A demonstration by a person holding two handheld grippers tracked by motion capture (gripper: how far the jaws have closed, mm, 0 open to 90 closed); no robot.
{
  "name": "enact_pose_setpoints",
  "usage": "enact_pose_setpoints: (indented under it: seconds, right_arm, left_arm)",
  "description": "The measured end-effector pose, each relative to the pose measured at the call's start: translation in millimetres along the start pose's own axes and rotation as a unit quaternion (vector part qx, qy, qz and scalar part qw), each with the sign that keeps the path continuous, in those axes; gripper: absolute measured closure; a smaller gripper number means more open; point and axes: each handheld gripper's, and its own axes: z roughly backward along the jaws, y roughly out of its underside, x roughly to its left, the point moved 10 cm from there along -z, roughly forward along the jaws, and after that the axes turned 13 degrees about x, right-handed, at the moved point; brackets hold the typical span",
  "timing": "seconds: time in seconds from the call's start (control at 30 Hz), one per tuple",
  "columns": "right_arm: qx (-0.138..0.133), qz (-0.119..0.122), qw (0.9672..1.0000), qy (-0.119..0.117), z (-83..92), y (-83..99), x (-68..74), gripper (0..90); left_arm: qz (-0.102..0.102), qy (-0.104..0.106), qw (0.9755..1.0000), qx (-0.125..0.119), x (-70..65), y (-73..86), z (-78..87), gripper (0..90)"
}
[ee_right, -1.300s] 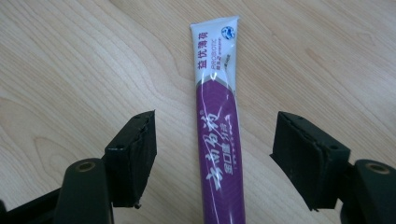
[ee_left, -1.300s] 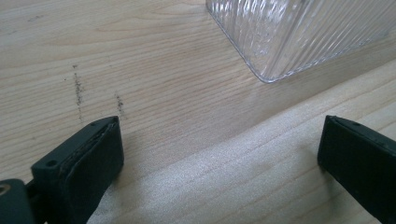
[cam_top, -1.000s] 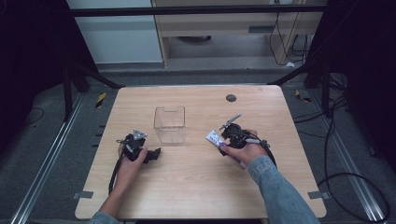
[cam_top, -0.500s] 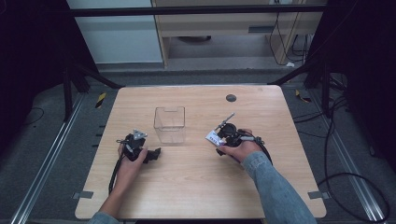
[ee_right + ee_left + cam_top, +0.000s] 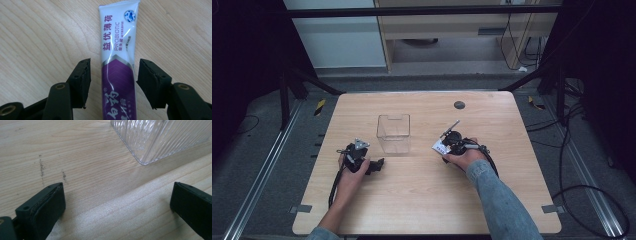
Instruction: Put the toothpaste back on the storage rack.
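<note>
Nearest the front edge of the pale wooden bench [image 5: 422, 200], the person's two forearms come in. The left hand [image 5: 348, 172] holds the left gripper [image 5: 117, 202] low over the bench's left half; its black jaws are spread wide over bare wood, with nothing between them. The right hand [image 5: 467, 159], in a blue-grey sleeve [image 5: 497, 200], holds the right gripper [image 5: 112, 78] right of the bench's middle. Its jaws stand apart on either side of a white and purple plastic toothpaste tube [image 5: 117, 62] that lies flat on the wood; small gaps show on both sides, so the tube is not pinched. Farther back, between the two grippers, a clear ribbed plastic box [image 5: 393, 132] stands upright. Toward the far edge sits a small dark round disc [image 5: 459, 105].
</note>
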Motion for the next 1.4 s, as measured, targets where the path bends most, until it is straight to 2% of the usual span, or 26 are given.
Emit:
enact_pose_setpoints:
  seconds: [0.57, 0.67, 0.93, 1.07, 1.2, 1.33, 1.4]
  right_arm:
    - [0.01, -0.006, 0.9999, -0.003, -8.6, -2.5, -3.0, 52.0]
    - [0.014, 0.002, 0.9999, 0.001, -10.0, -2.3, -4.6, 54.2]
    - [0.017, 0.008, 0.9998, -0.01, -10.1, -2.8, -5.4, 57.2]
    - [0.018, 0.006, 0.9998, -0.009, -9.8, -2.7, -7.2, 62.5]
    - [0.017, -0.009, 0.9996, -0.022, -8.9, -2.5, -10.0, 68.1]
    - [0.017, -0.018, 0.9994, -0.024, -5.9, -3.4, -11.3, 75.8]
    - [0.015, -0.016, 0.9995, -0.023, -5.6, -3.6, -11.0, 76.3]
  left_arm:
    - [0.001, 0.0, 1.0, 0.0, 0.2, -0.3, -0.2, 0.0]
    - [0.001, 0.0, 1.0, 0.0, 0.2, -0.3, -0.2, 0.0]
    - [0.001, -0.001, 1.0, 0.0, 0.6, -0.6, -0.4, 0.0]
    - [0.001, -0.001, 1.0, 0.0, 0.6, -0.5, -0.4, 0.0]
    - [0.001, 0.0, 1.0, 0.0, 0.5, -0.6, -0.4, 0.0]
    - [0.003, -0.001, 1.0, -0.001, 0.5, -1.1, -0.7, 0.0]
    - [0.002, -0.002, 1.0, 0.0, 1.0, -1.2, -0.8, 0.0]
